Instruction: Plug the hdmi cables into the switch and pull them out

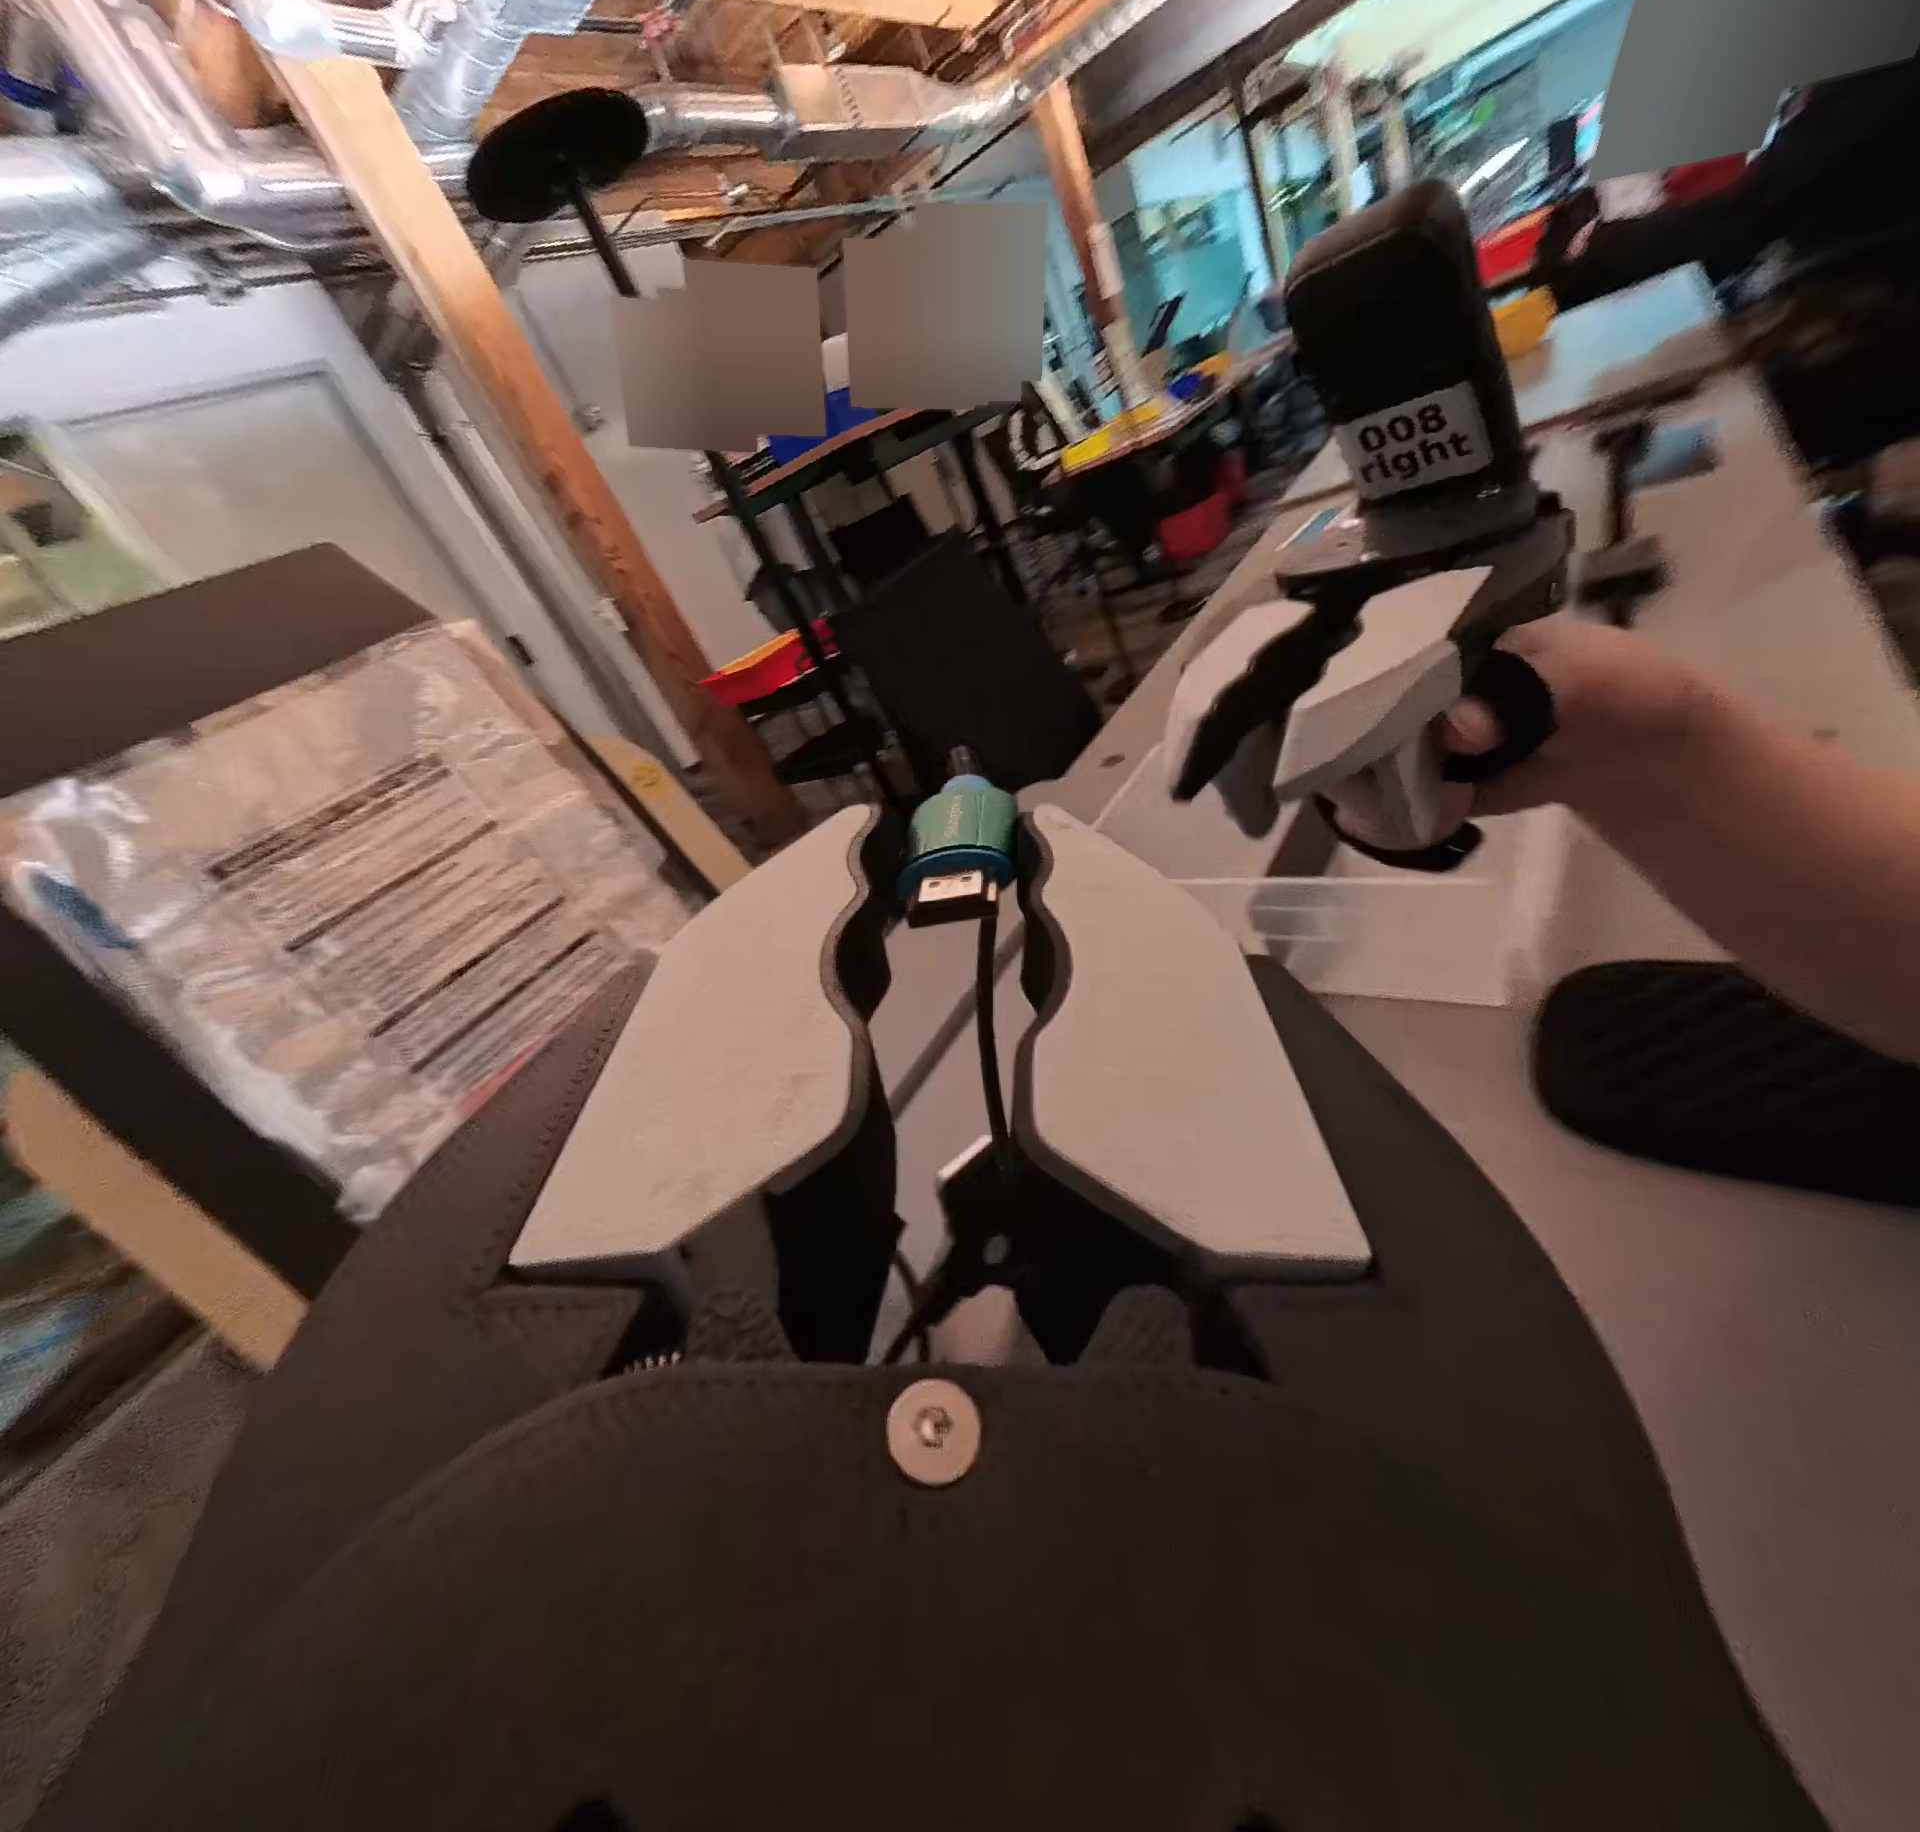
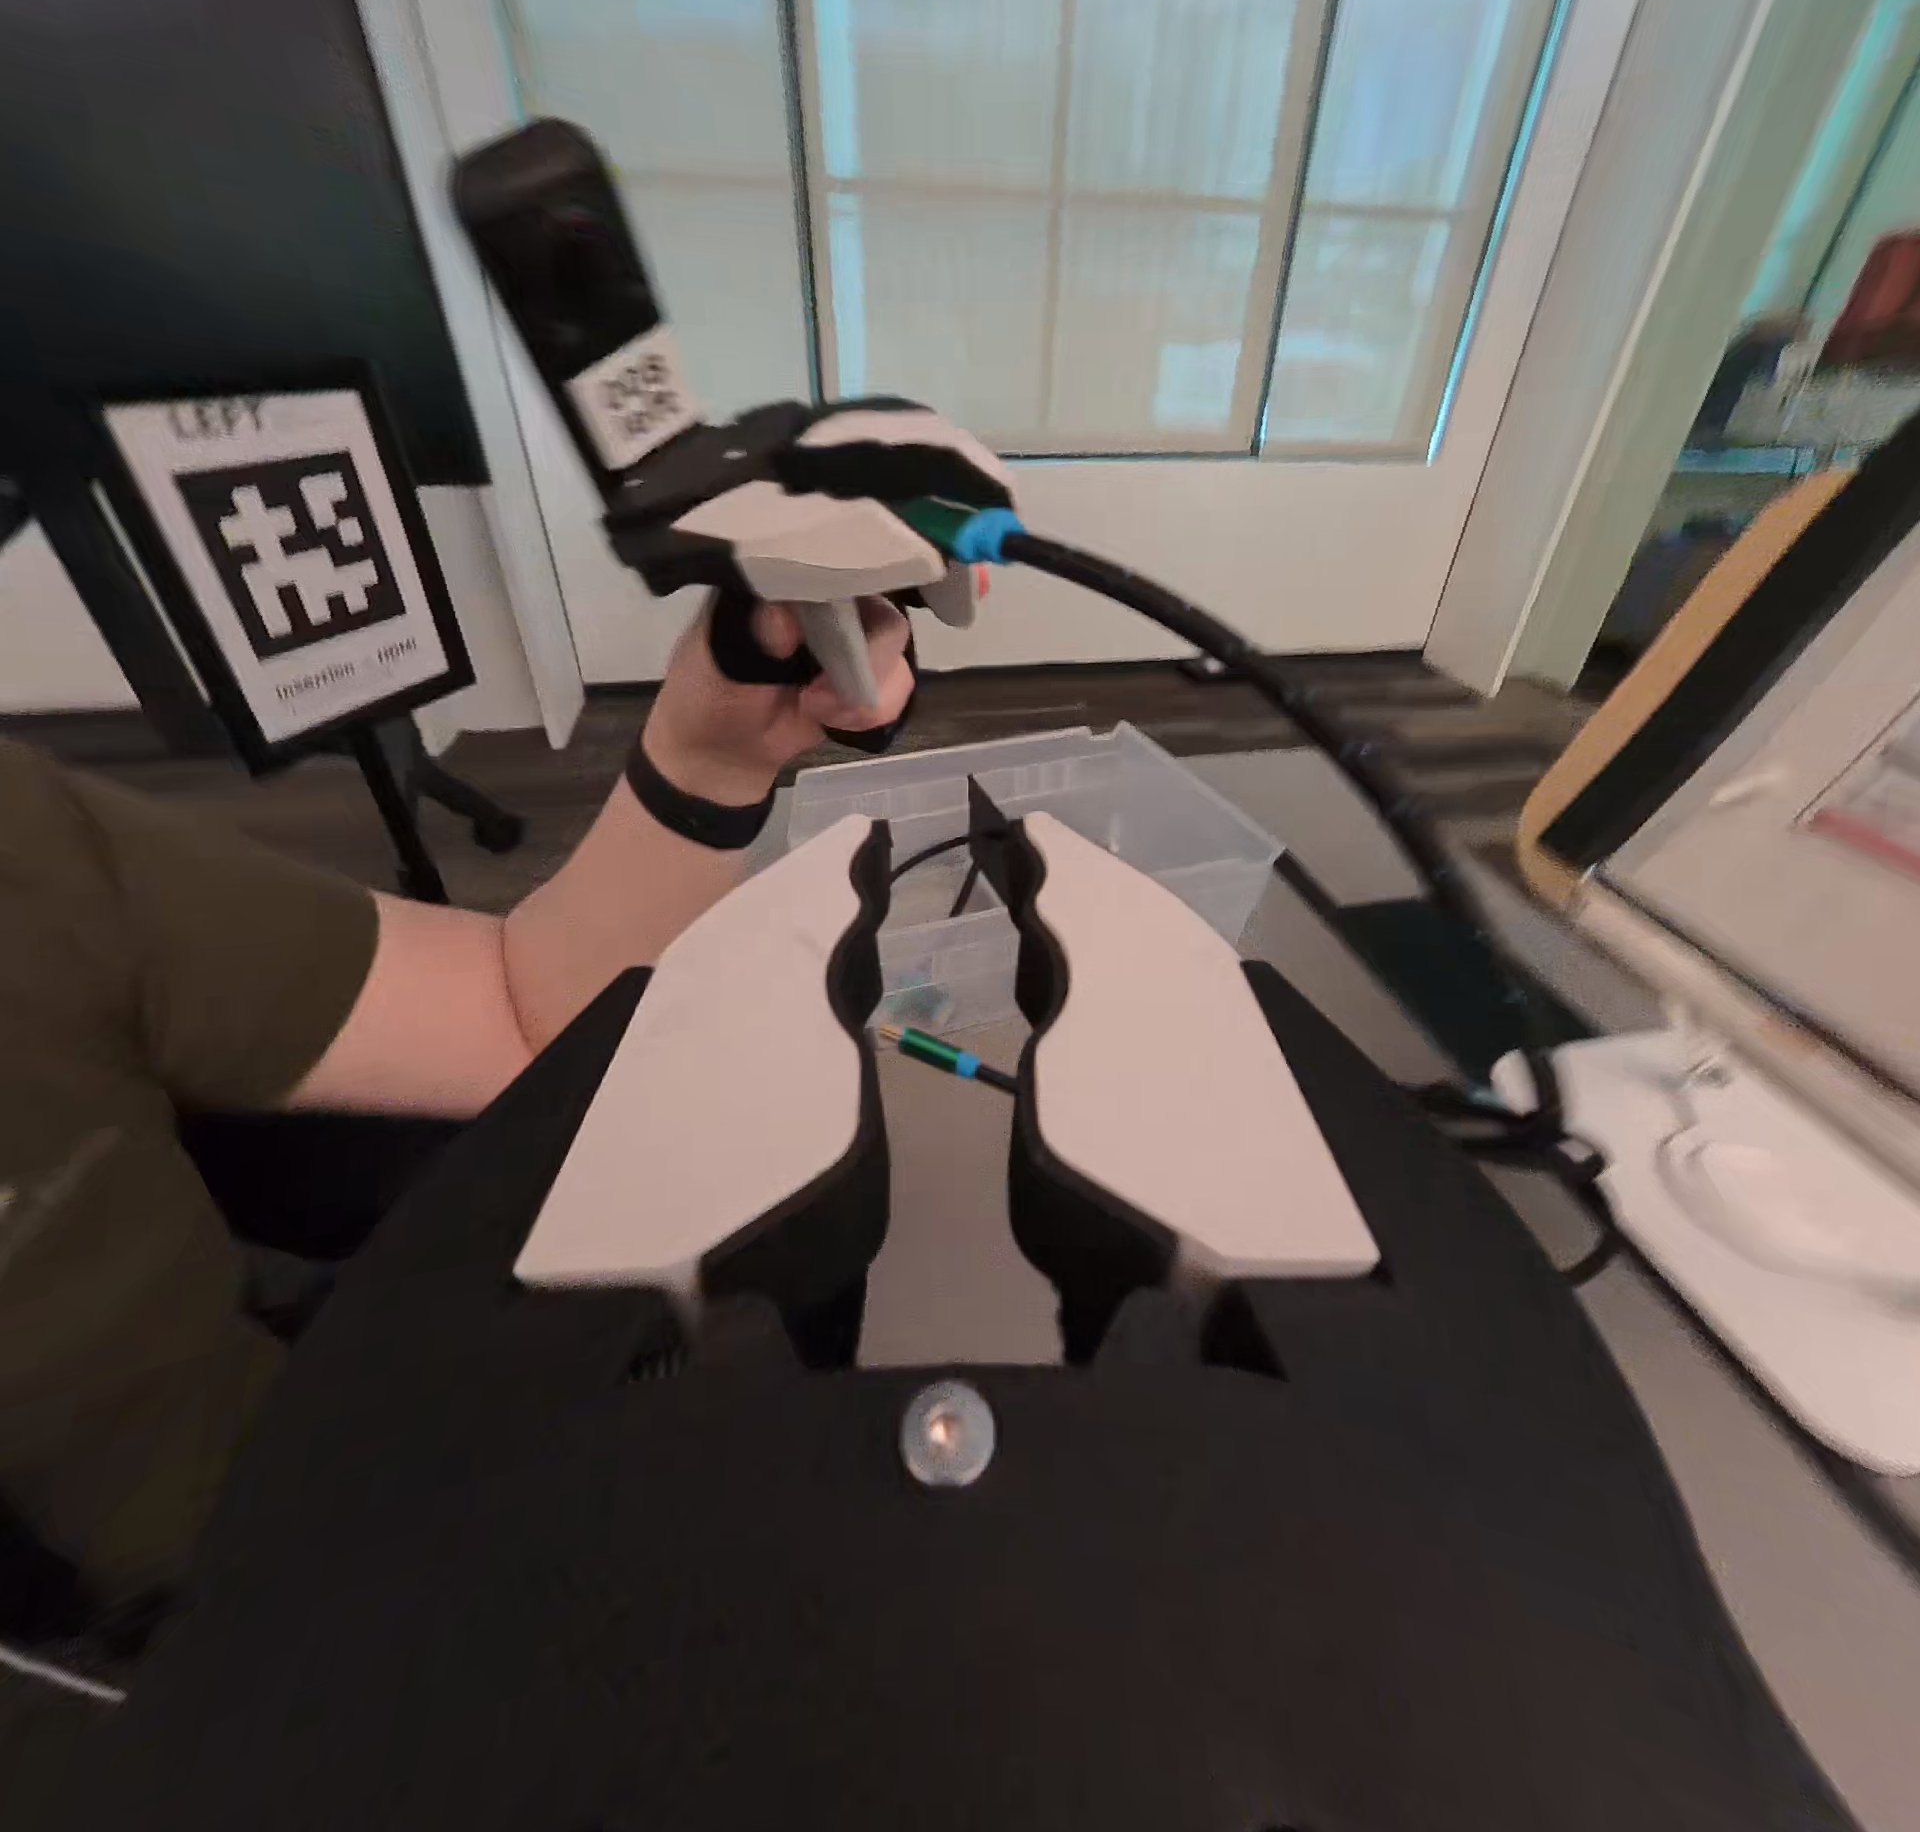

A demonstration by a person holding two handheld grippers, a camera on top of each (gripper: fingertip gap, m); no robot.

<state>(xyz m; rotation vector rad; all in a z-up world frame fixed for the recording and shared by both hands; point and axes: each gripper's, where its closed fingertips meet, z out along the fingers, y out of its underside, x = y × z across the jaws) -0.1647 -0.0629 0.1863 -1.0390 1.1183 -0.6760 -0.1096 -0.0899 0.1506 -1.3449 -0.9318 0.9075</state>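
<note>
My left gripper is shut on a green HDMI plug with a blue collar, its metal end facing the camera. In the right wrist view the left gripper is held up in the air, and the plug's thick black cable arcs down to the right. My right gripper is open and empty, and it shows raised at the right of the left wrist view. A second green plug lies on the grey table between its fingers. I cannot make out the switch.
A clear plastic box stands on the table beyond my right fingers. A white tray and a plastic-wrapped board are at the right. A marker sign on a stand is at the left. The person's arm crosses the left side.
</note>
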